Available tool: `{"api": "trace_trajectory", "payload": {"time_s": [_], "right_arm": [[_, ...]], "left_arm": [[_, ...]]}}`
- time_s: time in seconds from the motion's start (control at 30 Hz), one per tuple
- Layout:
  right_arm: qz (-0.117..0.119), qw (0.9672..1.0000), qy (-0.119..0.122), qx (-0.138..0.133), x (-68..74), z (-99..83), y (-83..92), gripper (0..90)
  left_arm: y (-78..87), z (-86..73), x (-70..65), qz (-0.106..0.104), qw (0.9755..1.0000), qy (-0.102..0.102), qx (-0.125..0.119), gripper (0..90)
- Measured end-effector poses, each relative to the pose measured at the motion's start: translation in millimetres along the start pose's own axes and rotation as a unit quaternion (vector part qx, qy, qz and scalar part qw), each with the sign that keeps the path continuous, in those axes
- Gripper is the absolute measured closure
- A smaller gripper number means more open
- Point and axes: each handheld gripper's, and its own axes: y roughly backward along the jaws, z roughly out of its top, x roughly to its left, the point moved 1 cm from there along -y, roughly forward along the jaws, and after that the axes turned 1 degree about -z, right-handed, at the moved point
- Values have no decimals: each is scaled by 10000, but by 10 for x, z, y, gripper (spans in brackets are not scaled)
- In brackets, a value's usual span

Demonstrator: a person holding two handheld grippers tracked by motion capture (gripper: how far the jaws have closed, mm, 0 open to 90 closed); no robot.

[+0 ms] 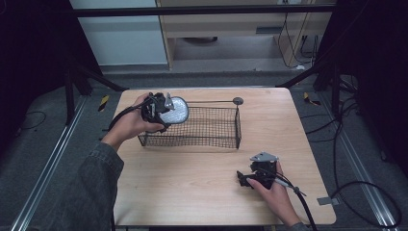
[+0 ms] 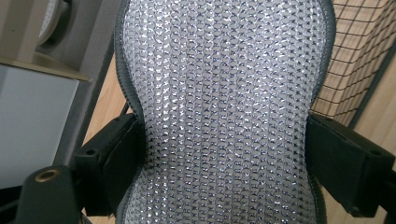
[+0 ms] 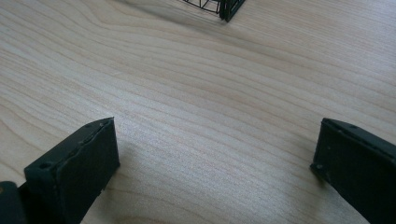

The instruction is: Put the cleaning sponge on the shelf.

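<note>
Wood-grain desk [image 1: 202, 183] on a dark-floored stage, with cabinets behind its far edge. We're holding a silver mesh-textured pad [image 1: 174, 110], hourglass-shaped with a grey rim, in the left gripper [image 1: 161, 115] over the left end of the black wire basket [image 1: 211, 129], which sits toward the far-left part of the desk.

Left gripper view: jaws sit at a fairly narrow opening and press on the pad [image 2: 226, 116] at its waist from both sides. Its long axis runs straight out from the jaws, with the wider lobe away from us. Basket wire [image 2: 359, 51] shows just past the pad's right edge, so the pad hangs over the basket's rim rather than down inside it; we can't tell whether it touches the wire.

Key relation: the basket's interior lies below and toward the desk's right edge from the pad. We judge the pad needs to go further in along the basket's long side and down before release.

Right gripper [image 1: 246, 179] rests near the desk's near-right corner, well apart from the basket; jaws wide and empty over bare wood [image 3: 201, 93], with a basket corner [image 3: 224, 8] far off. Left hand is clearly the nearer one.
</note>
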Motion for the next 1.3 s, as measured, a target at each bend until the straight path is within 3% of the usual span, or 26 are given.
{"api": "trace_trajectory", "payload": {"time_s": [0.17, 0.27, 0.47, 0.57, 0.8, 1.17, 1.3], "right_arm": [[5, 10000, 5, -2, 0, 1, -2, 4], [10, 10000, -8, 2, 1, 2, 0, 4], [5, 10000, 3, -2, 0, 1, -1, 4], [6, 10000, 3, -2, 0, 1, -1, 4], [10, 10000, 5, 2, -1, 1, 0, 4], [7, 10000, 6, -3, -1, 1, -2, 4], [11, 10000, -2, -3, 0, 2, 0, 4]], "left_arm": [[-72, -15, 31, -19, 10000, 53, -82, 136], [-131, -44, 38, -59, 10000, 59, 27, 137], [-168, -40, 53, -75, 9999, 111, 2, 137], [-196, -10, 25, -113, 9999, -10, 47, 137], [-262, 13, 10, -175, 9998, -30, 73, 136], [-339, -44, 37, -156, 9998, 92, 117, 125], [-351, -85, 66, -151, 9993, 319, 83, 100]]}}
